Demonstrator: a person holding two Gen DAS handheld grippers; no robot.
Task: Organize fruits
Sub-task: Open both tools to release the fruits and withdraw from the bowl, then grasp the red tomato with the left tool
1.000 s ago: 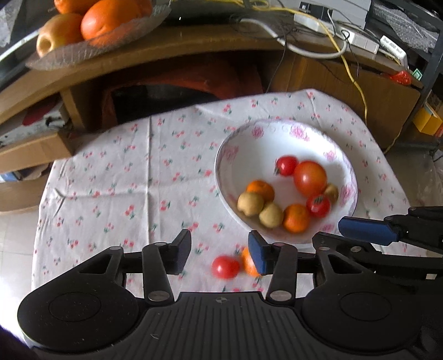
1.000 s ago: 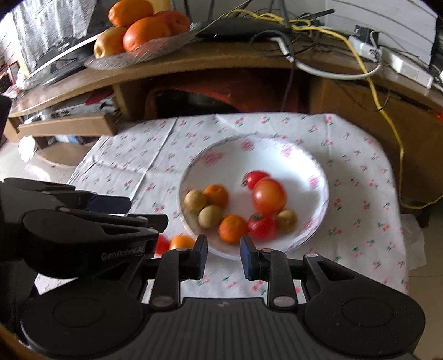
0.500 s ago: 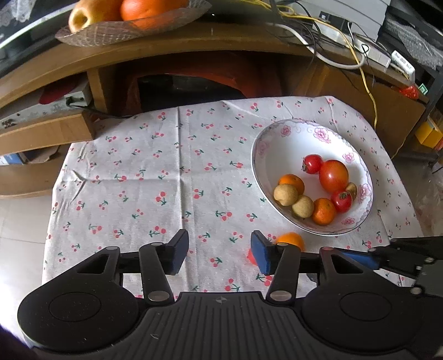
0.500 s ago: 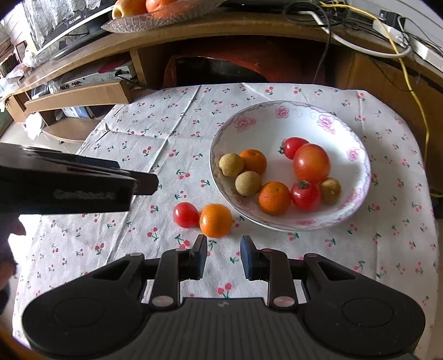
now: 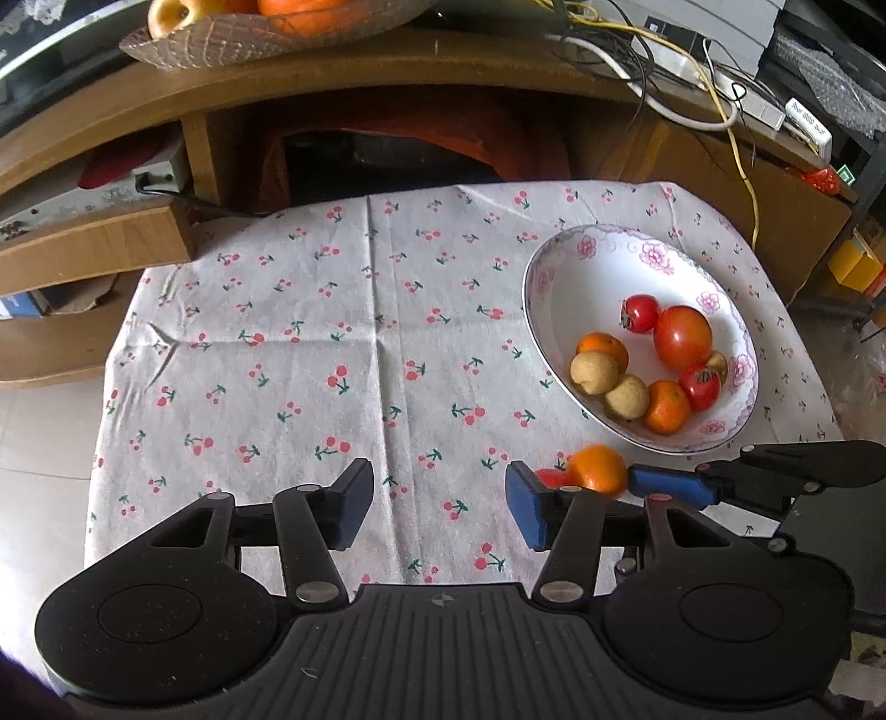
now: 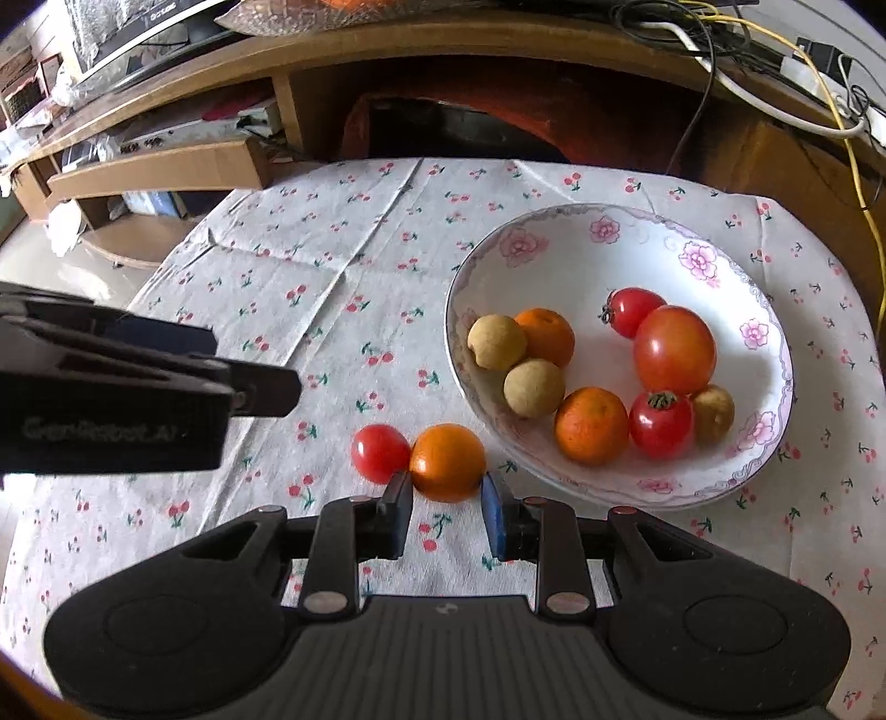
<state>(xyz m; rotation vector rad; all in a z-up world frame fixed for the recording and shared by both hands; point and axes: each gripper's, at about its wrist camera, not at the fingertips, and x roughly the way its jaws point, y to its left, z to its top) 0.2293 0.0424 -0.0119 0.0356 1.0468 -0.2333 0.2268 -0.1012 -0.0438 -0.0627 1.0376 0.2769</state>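
A white flowered bowl [image 6: 769,354] [image 5: 559,266] on the cherry-print tablecloth [image 6: 343,277] holds several tomatoes, oranges and small tan fruits. On the cloth in front of the bowl lie a loose orange [image 6: 447,461] [image 5: 598,468] and a small red tomato [image 6: 381,451] [image 5: 551,477], touching. My right gripper [image 6: 447,515] is open, its fingertips on either side of the loose orange's near edge. My left gripper [image 5: 437,507] is open over bare cloth, left of the two loose fruits; its right finger partly hides the tomato.
A wooden TV stand [image 5: 387,72] runs along the back, with a glass dish of large fruit [image 5: 266,27] on top, cables [image 5: 664,72] at the right, and low shelves [image 6: 155,166] at the left. Tiled floor [image 5: 39,432] lies left of the table.
My right gripper has dropped and moved forward until its fingers flank the loose orange. My left gripper has drawn back and to the left, away from the bowl.
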